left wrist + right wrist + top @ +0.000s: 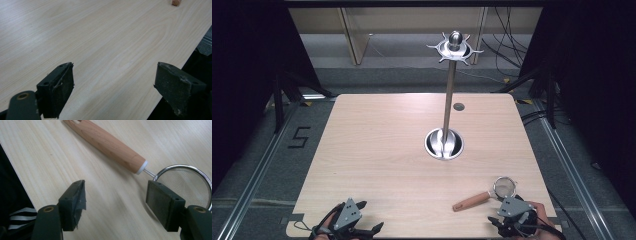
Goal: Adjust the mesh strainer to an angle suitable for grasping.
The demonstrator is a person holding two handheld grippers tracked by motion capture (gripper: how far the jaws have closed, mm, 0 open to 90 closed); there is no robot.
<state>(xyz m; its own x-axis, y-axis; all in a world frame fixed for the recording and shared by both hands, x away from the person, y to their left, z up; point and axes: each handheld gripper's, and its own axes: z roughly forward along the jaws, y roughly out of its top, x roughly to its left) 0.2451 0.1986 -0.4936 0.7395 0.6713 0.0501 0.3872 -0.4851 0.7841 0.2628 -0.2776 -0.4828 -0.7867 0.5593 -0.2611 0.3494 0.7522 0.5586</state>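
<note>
Both tongs stand wide open and empty, the right tongs (116, 203) just short of the light mesh strainer (504, 187) near the desk's (377, 150) front right corner, whose stiff wooden handle (107, 143) looks the safest hold, while the left tongs (115, 92) hover at the front left edge.

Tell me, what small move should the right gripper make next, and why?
Probably ease forward over the strainer's wooden handle. The right gripper is open with nothing between its jaws, and the strainer lies flat on the table just ahead.
</note>
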